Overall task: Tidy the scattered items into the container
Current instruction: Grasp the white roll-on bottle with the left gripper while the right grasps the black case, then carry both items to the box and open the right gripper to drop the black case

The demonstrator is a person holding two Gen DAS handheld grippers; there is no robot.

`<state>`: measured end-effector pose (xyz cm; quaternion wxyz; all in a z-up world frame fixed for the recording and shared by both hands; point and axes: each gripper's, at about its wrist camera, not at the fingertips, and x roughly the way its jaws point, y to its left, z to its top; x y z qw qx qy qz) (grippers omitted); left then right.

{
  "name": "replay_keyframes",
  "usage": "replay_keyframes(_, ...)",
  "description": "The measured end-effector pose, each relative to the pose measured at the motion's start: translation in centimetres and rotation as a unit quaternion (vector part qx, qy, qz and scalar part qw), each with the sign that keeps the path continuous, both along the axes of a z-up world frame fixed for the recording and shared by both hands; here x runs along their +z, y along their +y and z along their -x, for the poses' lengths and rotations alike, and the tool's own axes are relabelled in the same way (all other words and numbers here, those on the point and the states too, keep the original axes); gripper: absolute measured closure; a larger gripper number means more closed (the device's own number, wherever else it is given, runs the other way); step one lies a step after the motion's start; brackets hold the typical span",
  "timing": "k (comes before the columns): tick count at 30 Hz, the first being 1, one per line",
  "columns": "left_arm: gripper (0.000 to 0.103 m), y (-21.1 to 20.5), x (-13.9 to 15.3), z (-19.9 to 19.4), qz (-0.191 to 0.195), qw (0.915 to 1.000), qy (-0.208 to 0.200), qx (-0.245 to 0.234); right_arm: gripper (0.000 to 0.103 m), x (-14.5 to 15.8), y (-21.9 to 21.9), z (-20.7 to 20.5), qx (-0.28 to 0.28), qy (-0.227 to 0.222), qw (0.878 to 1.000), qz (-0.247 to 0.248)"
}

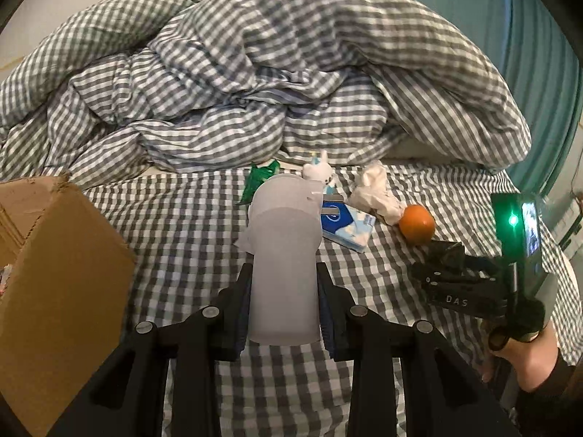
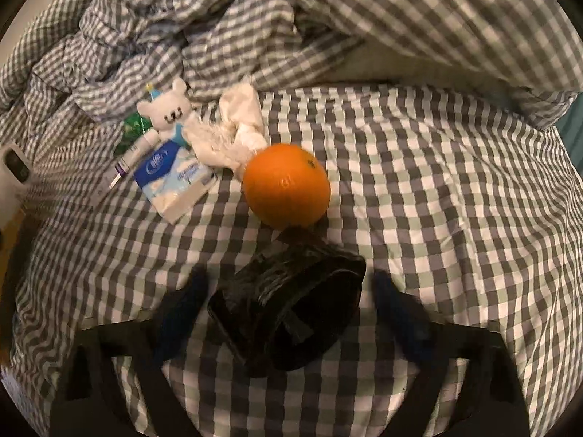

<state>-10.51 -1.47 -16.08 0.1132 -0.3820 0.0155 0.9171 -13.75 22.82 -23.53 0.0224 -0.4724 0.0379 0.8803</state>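
My left gripper (image 1: 284, 269) is shut on a frosted white plastic cup (image 1: 282, 255), held above the checked bed sheet. The cardboard box (image 1: 62, 284) stands to its left, with its top edge level with the cup. In the right wrist view my right gripper (image 2: 288, 275) is open, with a finger on each side of a black roll of plastic bags (image 2: 291, 302) and a gap left at both pads. An orange (image 2: 286, 185) lies just beyond the roll. Farther back are a blue tissue pack (image 2: 171, 178), a crumpled white cloth (image 2: 240, 123), a white plush bear (image 2: 167, 109) and a green wrapper (image 1: 260, 176).
A rumpled checked duvet (image 1: 273, 73) is heaped across the back of the bed. A thin white tube (image 2: 125, 165) lies left of the tissue pack. A teal wall (image 1: 528, 54) is at the far right. A hand (image 1: 528, 357) holds the right gripper's handle.
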Motion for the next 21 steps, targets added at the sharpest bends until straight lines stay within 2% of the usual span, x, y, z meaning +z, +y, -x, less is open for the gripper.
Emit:
replay_keyframes(9,0.071,-0.3,1.3,-0.6,-0.011,0.9999,0.008,0.005,0.028,0.6,-0.6,-1.6,0.006,0.016,1.0,0.001)
replay_keyframes(12,0.071,-0.4,2.1,-0.8,-0.015,0.9998,0.014,0.009,0.038,1.9,-0.6,-2.3,0.008,0.028,1.0,0.007)
replay_keyframes(21,0.071,-2.2,5.6,-2.9,-0.021,0.9986,0.041,0.027,0.041,6.1,-2.6,-4.1,0.028,0.067,0.997,0.015)
